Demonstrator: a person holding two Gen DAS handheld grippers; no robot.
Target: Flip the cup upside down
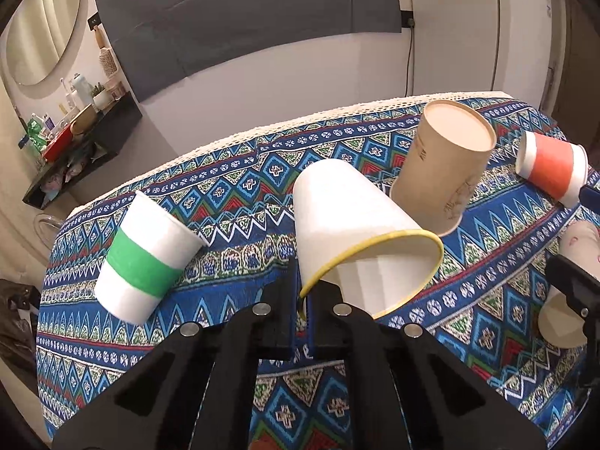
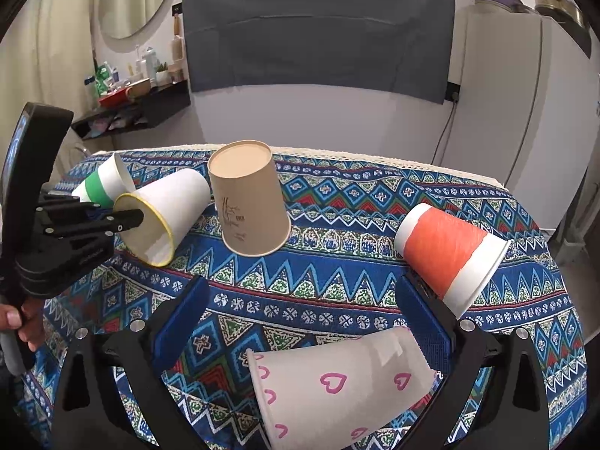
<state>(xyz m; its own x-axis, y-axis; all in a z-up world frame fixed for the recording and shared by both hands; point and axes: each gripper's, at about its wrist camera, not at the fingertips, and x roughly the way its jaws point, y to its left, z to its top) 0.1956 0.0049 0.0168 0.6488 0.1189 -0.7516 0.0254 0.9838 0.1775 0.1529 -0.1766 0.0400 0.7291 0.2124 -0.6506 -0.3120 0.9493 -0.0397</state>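
the left gripper [image 1: 302, 296] pinches the yellow rim of a white paper cup [image 1: 348, 221], its fingers [image 1: 287, 300] drawn narrow with one inside the mouth and one outside the wall, the cup tipped on its side with the mouth toward the camera and the closed base pointing away at 12 o'clock. seen from the right wrist view, the same yellow-rimmed cup [image 2: 165, 213] sits at 10 o'clock over the patterned tabletop [image 2: 337, 281], held at its rim by the black left gripper [image 2: 127, 221]; whether it touches the cloth cannot be told. the right gripper [image 2: 303, 322] hangs with its blue-padded fingers [image 2: 176, 322] spread wide, holding nothing, a white cup with pink hearts [image 2: 337, 386] lying on its side between them. a tan cup [image 2: 247, 198] stands upside down near the middle of the tabletop, just beside the held cup. an orange-banded cup [image 2: 450, 255] lies at 3 o'clock, tilted, and a green-banded cup [image 2: 101, 183] lies behind the held cup at 10 o'clock. in the left wrist view the green-banded cup [image 1: 146, 258] rests at 9 o'clock.
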